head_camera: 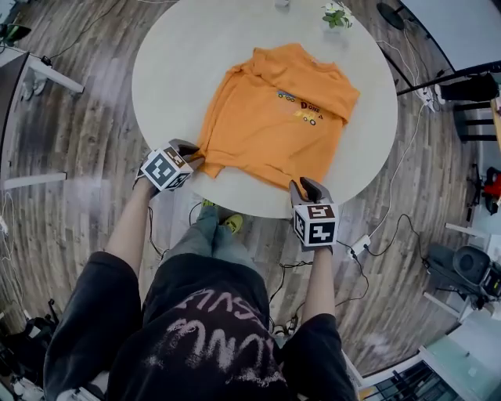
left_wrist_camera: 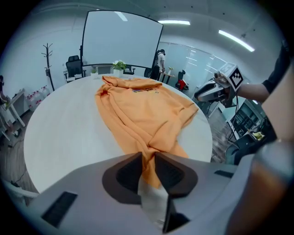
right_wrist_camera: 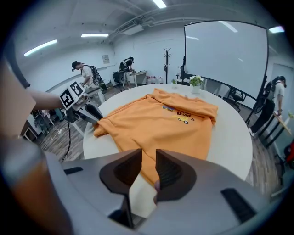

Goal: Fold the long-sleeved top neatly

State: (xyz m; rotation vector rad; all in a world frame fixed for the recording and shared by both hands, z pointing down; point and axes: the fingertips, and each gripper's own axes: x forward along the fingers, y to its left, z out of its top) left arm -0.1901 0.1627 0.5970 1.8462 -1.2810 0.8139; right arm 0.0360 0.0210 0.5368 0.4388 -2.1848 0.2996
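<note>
Head view showed the orange long-sleeved top (head_camera: 274,117) lying flat on the round white surface (head_camera: 172,70), print (head_camera: 301,110) facing up. Its hem was nearest the fingers and its collar on the far side from them. The long axis ran from hem to collar, leaning a little toward the right gripper's side. The edge of the garment on the left gripper's side was folded inward.

The left gripper (head_camera: 194,157) was at the near hem corner on its side. In the left gripper view its fingers (left_wrist_camera: 126,172) were clamped on a bunched twist of the orange cloth, and the rest of the top stretched away beyond them. The right gripper (head_camera: 305,186) was at the other hem corner. In the right gripper view its fingers (right_wrist_camera: 172,172) stood close together with the hem edge pinched between them. A small potted plant (head_camera: 337,16) stood past the collar, at the far rim.
</note>
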